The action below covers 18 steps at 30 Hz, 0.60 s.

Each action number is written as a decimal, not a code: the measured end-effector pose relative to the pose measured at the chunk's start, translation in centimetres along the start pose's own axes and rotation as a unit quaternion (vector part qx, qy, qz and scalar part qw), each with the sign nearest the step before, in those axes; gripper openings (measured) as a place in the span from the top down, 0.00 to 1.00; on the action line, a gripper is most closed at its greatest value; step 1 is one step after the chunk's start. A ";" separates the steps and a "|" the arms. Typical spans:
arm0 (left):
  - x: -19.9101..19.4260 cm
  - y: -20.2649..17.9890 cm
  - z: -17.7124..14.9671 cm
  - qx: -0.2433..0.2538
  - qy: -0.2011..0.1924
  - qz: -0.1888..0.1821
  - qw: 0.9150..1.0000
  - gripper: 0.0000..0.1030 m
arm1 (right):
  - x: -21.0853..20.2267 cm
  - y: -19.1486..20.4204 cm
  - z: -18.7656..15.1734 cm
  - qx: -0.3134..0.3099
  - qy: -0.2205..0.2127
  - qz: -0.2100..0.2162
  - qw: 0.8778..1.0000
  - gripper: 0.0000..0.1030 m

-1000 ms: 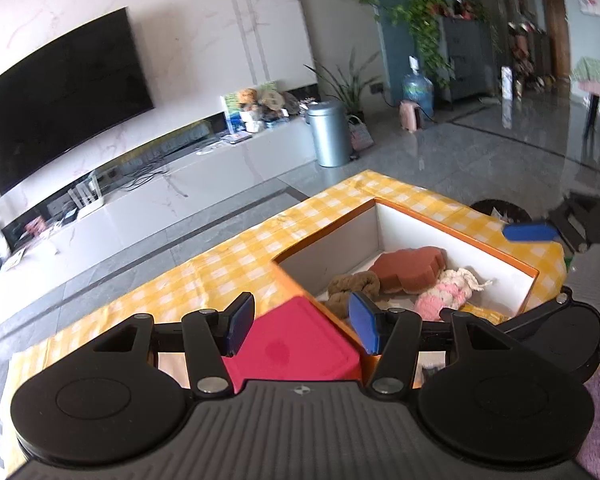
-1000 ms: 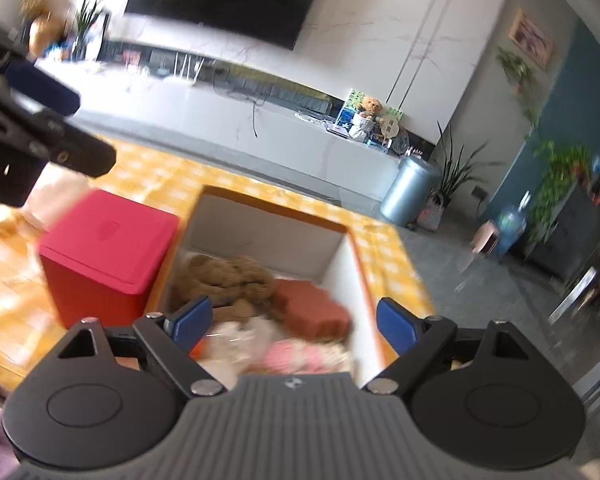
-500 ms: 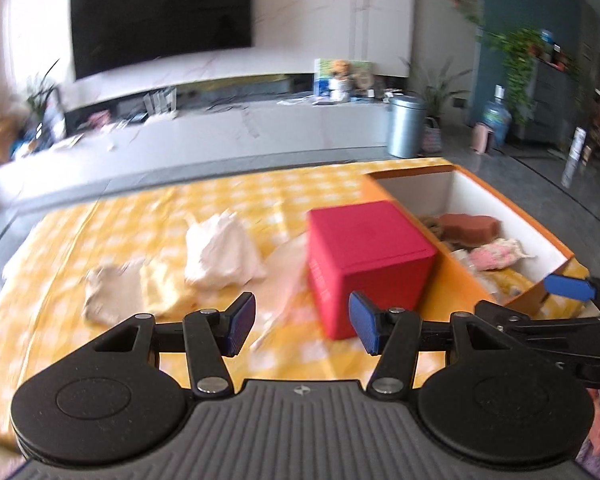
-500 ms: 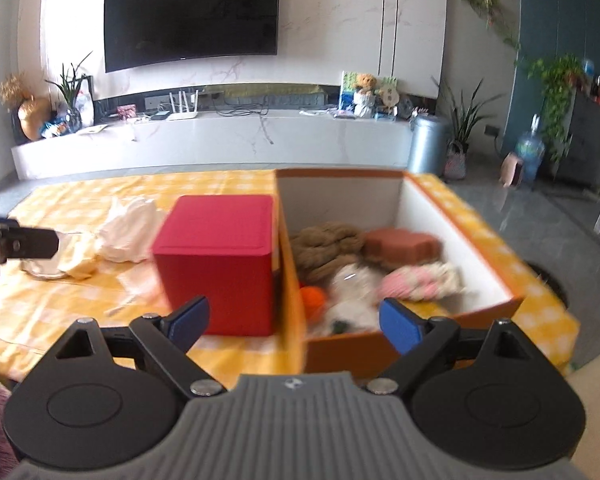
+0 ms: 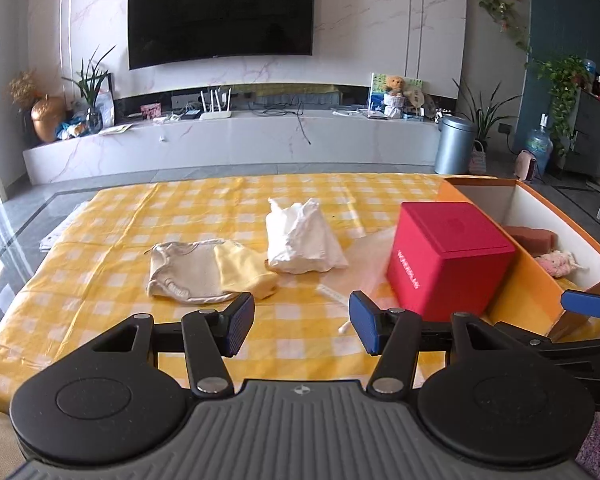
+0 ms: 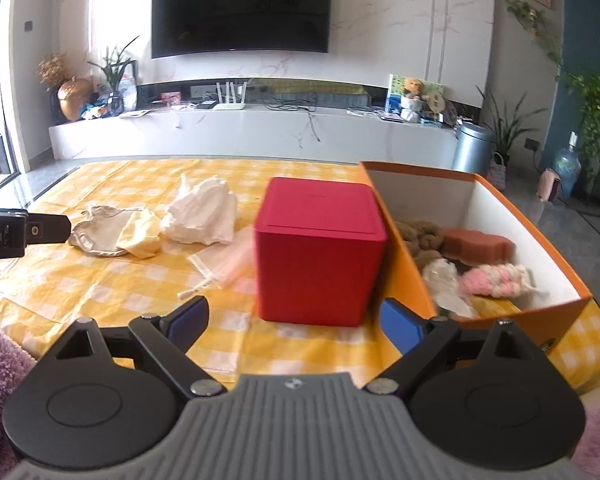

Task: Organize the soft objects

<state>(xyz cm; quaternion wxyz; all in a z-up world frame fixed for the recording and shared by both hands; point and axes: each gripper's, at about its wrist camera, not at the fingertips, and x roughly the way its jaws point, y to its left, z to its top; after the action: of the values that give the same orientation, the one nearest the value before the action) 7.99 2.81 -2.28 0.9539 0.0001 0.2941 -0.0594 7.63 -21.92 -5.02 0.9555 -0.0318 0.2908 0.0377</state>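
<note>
Both hand-held grippers empty, jaws apart: left hand-held gripper (image 5: 302,328) faces the loose cloths, right hand-held gripper (image 6: 296,320) faces the red box (image 6: 320,252). On the bench (image 5: 100,220): beige pouch (image 5: 184,270) overlapped by yellow cloth (image 5: 244,272), white cloth (image 5: 302,238) just beside. Orange box (image 6: 548,240) already holds soft items. Step, judged: reach for next cloth. Next move calls for lowering the left jaws onto a raised fold, then closing.

The red cube (image 5: 448,256) hides much of the orange box (image 5: 528,296) interior from the left wrist. The left gripper (image 6: 20,232) is cut off at the frame edge, its jaws unseen there.
</note>
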 end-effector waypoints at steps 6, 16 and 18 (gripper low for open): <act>1.1 2.5 0.2 -0.014 0.023 0.002 1.000 0.37 | 2.0 2.5 0.6 -0.031 0.009 0.018 0.999 0.11; 3.6 5.5 0.9 -0.028 0.057 -0.016 0.998 0.37 | 5.8 6.2 1.6 -0.066 0.024 0.049 0.996 0.11; 4.2 6.1 1.0 -0.025 0.064 -0.016 0.998 0.39 | 6.6 6.8 1.8 -0.075 0.028 0.054 0.995 0.11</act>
<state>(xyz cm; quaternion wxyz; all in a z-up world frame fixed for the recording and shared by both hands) 12.70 8.32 -3.99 0.9318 -0.0245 0.3558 -0.0674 13.47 -14.66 -7.51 0.9384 -0.0892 0.3152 0.1097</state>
